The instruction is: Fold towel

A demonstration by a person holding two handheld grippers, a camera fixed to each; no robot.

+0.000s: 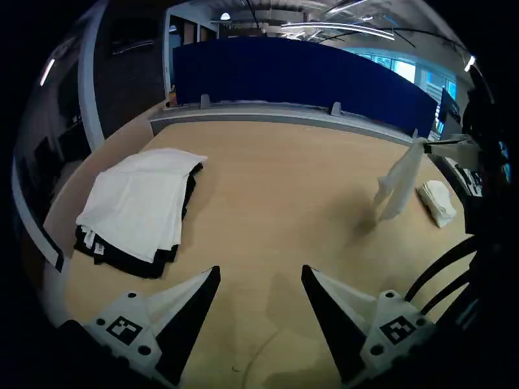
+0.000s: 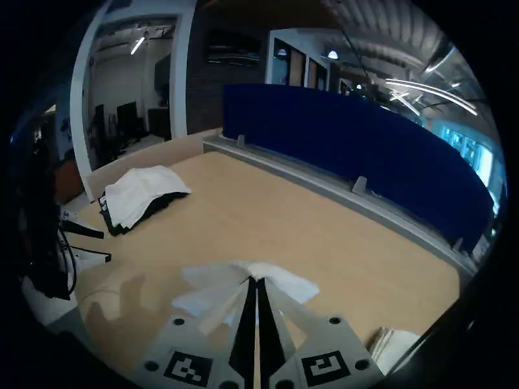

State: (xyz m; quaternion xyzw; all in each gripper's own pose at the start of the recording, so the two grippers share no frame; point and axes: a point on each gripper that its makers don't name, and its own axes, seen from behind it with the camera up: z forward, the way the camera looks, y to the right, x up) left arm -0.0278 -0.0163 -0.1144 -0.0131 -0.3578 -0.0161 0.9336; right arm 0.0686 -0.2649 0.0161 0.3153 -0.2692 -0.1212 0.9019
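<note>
Fold towel – barely started, by the look of it

Got 1 white towel (image 1: 397, 185) pinched tight between both fingers of the right gripper (image 2: 254, 280), dangling in a crumpled bunch above the right side of the table (image 1: 272, 168), not laid flat. Over on the other side, left gripper (image 1: 259, 269) spread wide, holding nothing, low over the near part of the table. No fold made yet as far as can be seen. Left to do: spread it out, grab a 2nd corner with the left, then crease and stack. Also 1 pile (image 1: 139, 207) of folded white and black stuff at far left, plus 1 small folded cloth (image 1: 438, 202) just beside the hanging towel – maybe finished ones, can't say.
</note>
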